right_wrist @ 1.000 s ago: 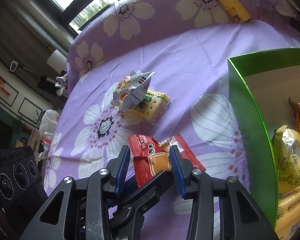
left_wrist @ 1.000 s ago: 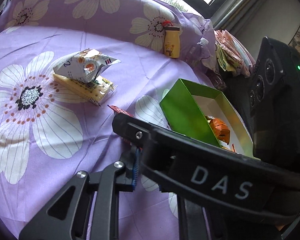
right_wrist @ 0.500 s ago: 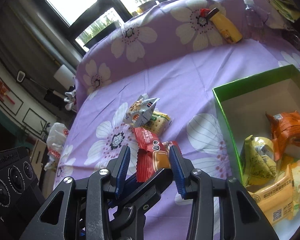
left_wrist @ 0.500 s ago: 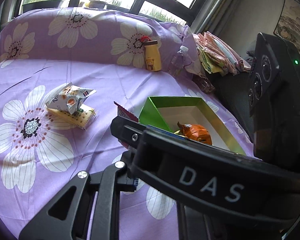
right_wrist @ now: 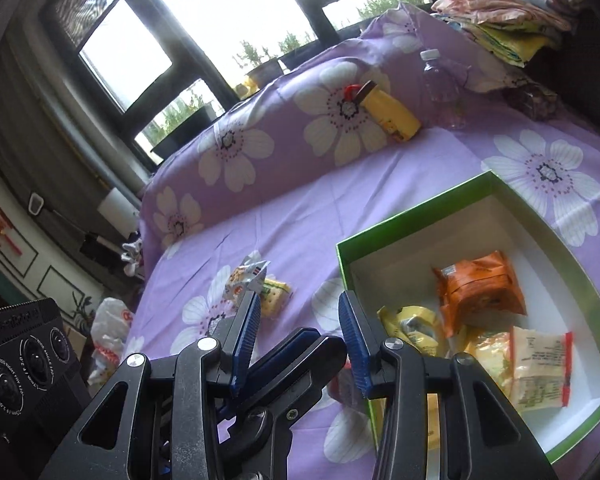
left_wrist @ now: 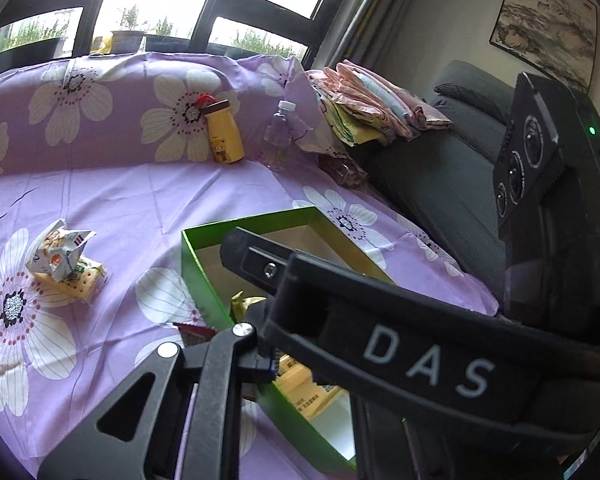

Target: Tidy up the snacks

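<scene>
purple flowered sheet: your right gripper is wide and empty, left gripper can't tell. green box holds several snacks; red packet outside its near-left wall, two packets far left remain.

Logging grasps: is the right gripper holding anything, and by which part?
Nothing. The right gripper is wide open and empty. The red packet sits loose below, by the green box.

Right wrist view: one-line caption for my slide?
Open right gripper above the purple sheet, beside the green box holding orange and yellow snacks.
</scene>
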